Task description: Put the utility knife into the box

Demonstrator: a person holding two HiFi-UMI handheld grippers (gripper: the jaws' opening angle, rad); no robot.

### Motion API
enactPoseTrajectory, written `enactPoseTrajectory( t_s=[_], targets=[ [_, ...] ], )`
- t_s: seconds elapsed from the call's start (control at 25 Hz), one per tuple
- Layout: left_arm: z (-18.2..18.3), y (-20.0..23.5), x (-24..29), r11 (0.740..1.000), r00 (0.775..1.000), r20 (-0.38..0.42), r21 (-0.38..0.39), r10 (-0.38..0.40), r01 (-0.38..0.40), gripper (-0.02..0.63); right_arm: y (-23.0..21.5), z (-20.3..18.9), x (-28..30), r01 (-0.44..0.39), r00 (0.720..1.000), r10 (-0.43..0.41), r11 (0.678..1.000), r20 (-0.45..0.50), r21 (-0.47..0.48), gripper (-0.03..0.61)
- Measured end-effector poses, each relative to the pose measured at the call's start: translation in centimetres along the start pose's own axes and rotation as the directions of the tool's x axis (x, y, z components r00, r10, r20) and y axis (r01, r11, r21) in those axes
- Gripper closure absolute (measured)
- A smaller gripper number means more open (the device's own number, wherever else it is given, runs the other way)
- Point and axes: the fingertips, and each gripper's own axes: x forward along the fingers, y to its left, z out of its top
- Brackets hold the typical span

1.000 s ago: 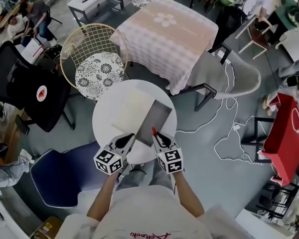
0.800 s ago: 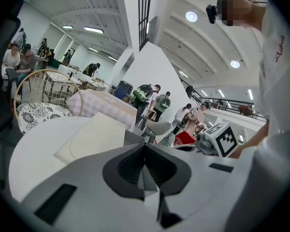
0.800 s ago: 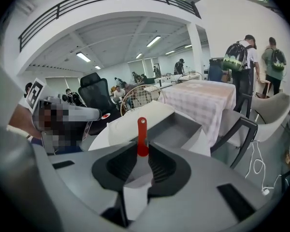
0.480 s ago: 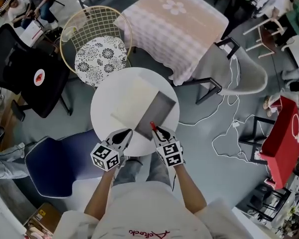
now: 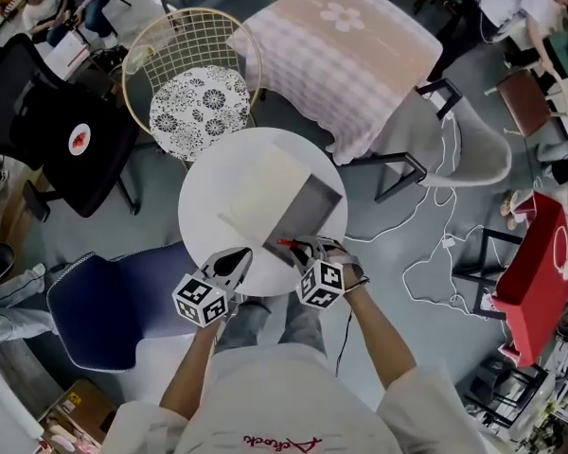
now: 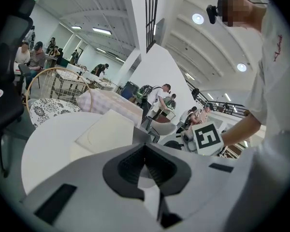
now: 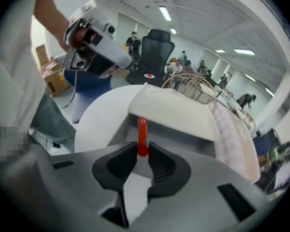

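Observation:
An open box (image 5: pixel 312 206) with a grey inside stands on the round white table (image 5: pixel 208 206), and its cream lid (image 5: pixel 265 185) is folded back to the left. My right gripper (image 5: pixel 305 247) is shut on a red utility knife (image 5: pixel 286 243) at the box's near edge; the knife points left. In the right gripper view the knife (image 7: pixel 142 129) sticks out from between the pads towards the box (image 7: pixel 188 132) and its lid (image 7: pixel 174 108). My left gripper (image 5: pixel 239 256) hovers over the table's near rim, left of the box. Its jaws (image 6: pixel 145 156) are shut, with nothing between them.
A gold wire chair with a patterned cushion (image 5: pixel 194 107) and a table with a pink checked cloth (image 5: pixel 346 55) stand behind the round table. A blue chair (image 5: pixel 114 301) is at the near left, a grey chair (image 5: pixel 454 149) at the right. White cables (image 5: pixel 435 253) lie on the floor.
My right gripper has turned: the knife pointed away from me before and now points left along the box's near edge. The left gripper has barely moved.

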Motion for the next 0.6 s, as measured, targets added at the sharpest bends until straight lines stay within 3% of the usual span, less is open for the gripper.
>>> enactPoseTrajectory(
  t_s=[0.16,0.28,0.36,0.6],
  targets=[
    [-0.2,0.6,-0.8,1.000,1.000,0.006,-0.016,0.014,-0.014,0.603,0.5,-0.3,1.2,-0.047,0.995,0.020,0.957,-0.095,-0.285,0.497],
    [-0.4,0.6,-1.1,0.999,1.000,0.010,-0.024,0.022,-0.022,0.603,0.7,-1.0,1.9,-0.092,0.987,0.026,0.905,-0.162,-0.416,0.497],
    [-0.3,0.7,-1.2,0.999,1.000,0.015,-0.025,0.023,-0.023,0.603,0.4,-1.1,2.3,-0.109,0.982,0.028,0.891,-0.185,-0.442,0.497],
    [-0.3,0.6,-1.3,0.999,1.000,0.018,-0.031,0.018,-0.017,0.603,-0.1,-0.8,3.6,-0.150,0.974,0.058,0.889,-0.217,-0.434,0.497]
  ],
)
